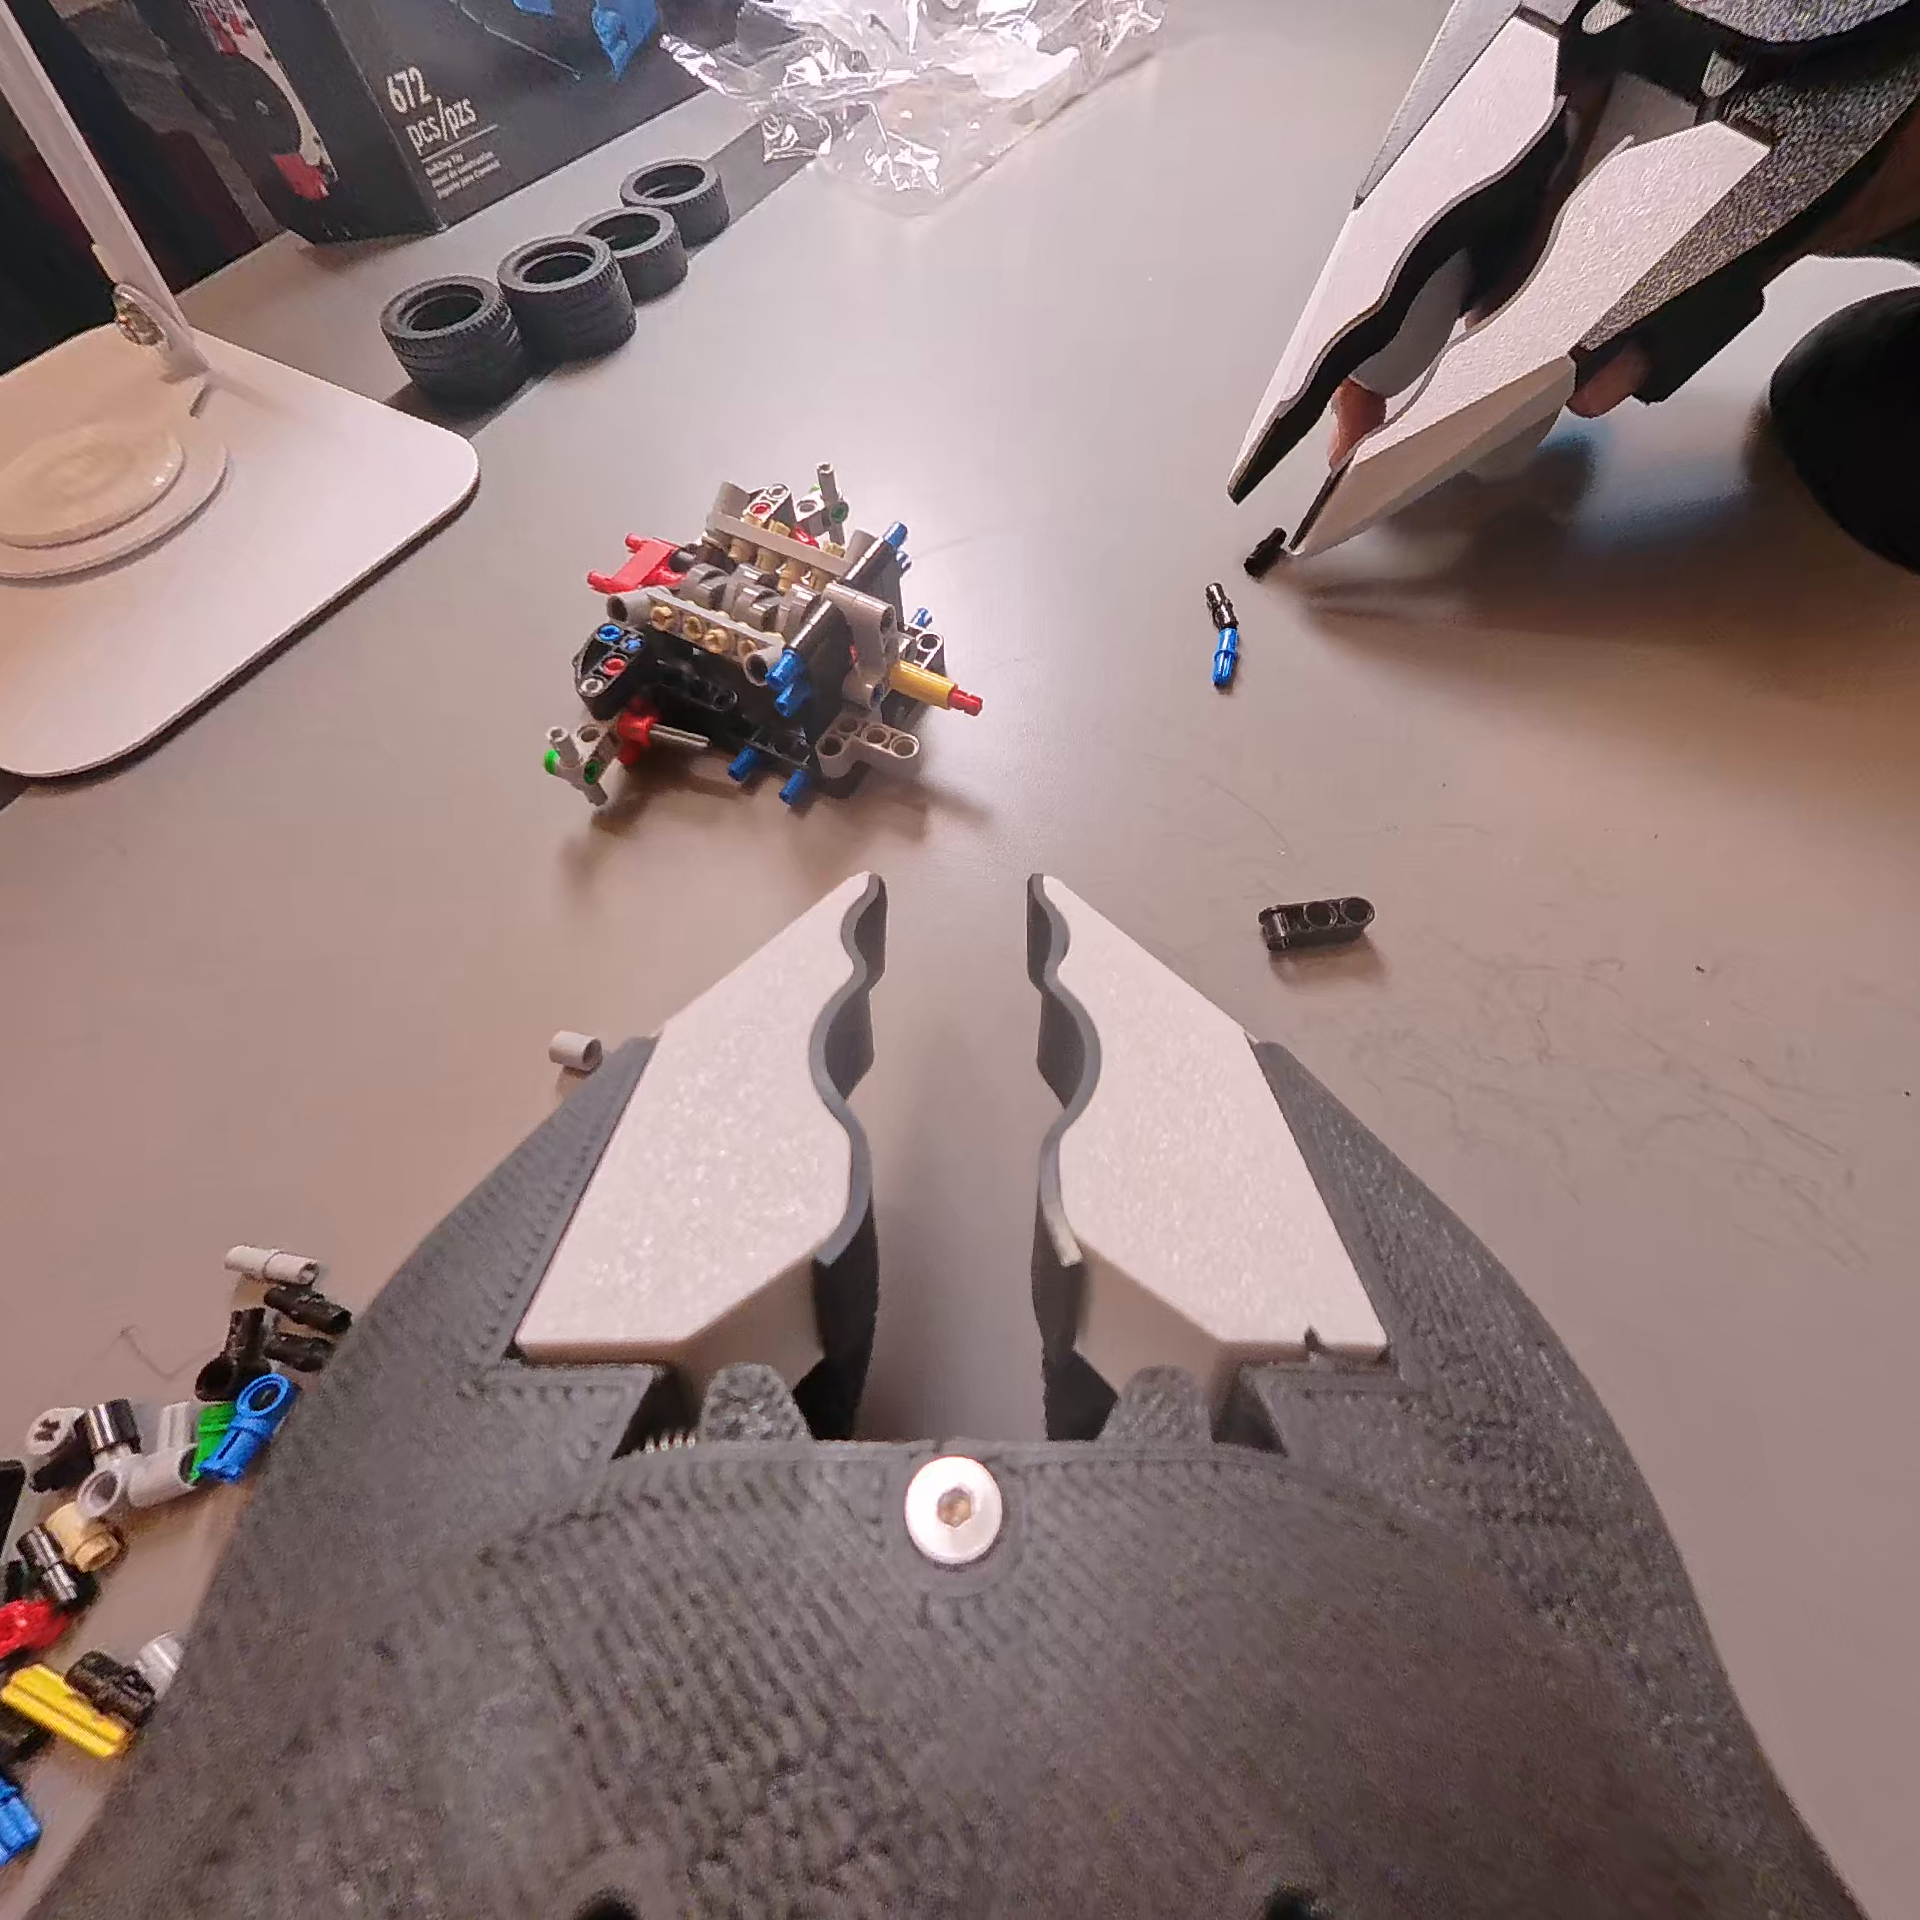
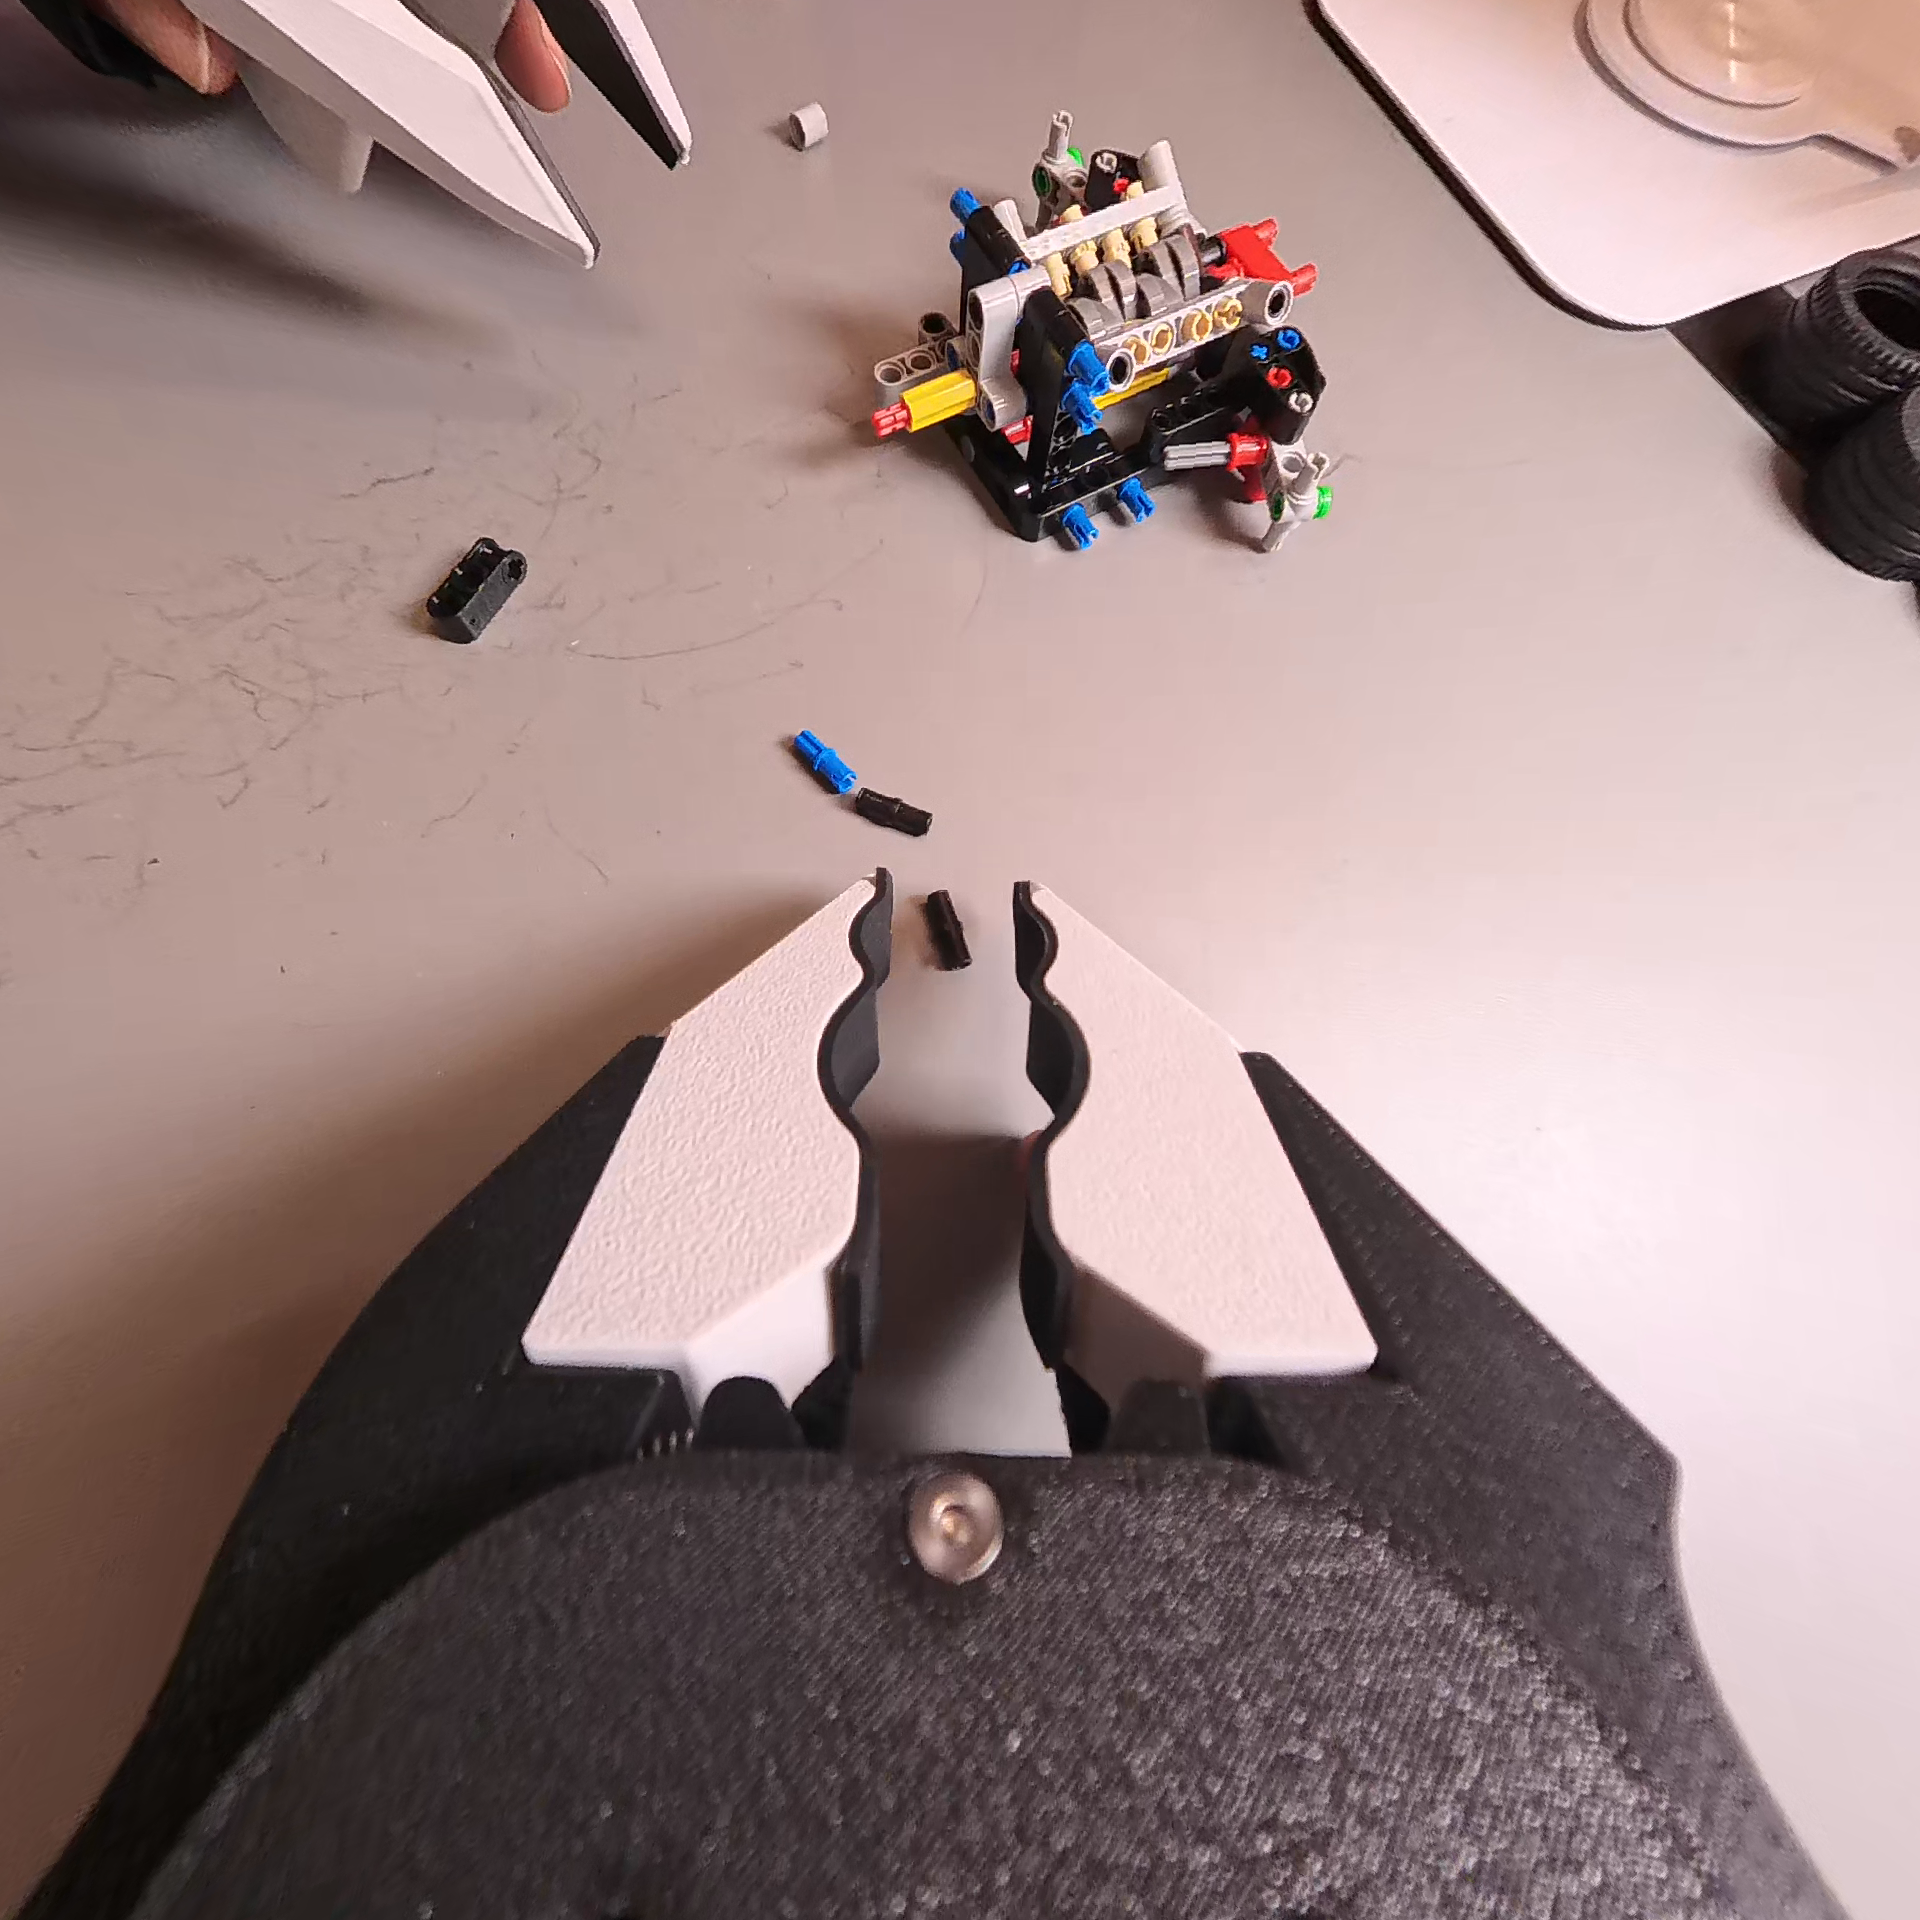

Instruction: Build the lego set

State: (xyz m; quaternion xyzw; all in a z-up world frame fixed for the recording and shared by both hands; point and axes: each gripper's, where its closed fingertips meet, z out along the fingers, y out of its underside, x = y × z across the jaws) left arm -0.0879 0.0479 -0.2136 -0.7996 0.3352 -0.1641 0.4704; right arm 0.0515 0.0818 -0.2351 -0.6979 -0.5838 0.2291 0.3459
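Observation:
The part-built lego model (image 1: 748, 634) of grey, black, blue, red and yellow pieces stands on the grey table; it also shows in the right wrist view (image 2: 1117, 343). My left gripper (image 1: 956, 899) is open and empty, just short of the model. My right gripper (image 2: 951, 894) is open, its tips down at the table on either side of a small black pin (image 2: 948, 930), not gripping it. That gripper (image 1: 1273, 520) and pin (image 1: 1264, 551) also show in the left wrist view. A second black pin (image 2: 894, 812) and a blue pin (image 2: 826, 761) lie just beyond.
A black three-hole beam (image 1: 1316, 922) lies right of my left gripper. A small grey bush (image 1: 575, 1049) lies to its left. Loose pieces (image 1: 135, 1455) are heaped at lower left. Several black tyres (image 1: 561, 286), a white stand base (image 1: 208, 540), the set's box (image 1: 416, 114) and a plastic bag (image 1: 914, 83) are behind. Left tips to right tips: about 15 centimetres. The small grey bush (image 1: 575, 1049) lies around 8 centimetres away from my left fingertips. The right camera catches it too, in the right wrist view (image 2: 809, 129).

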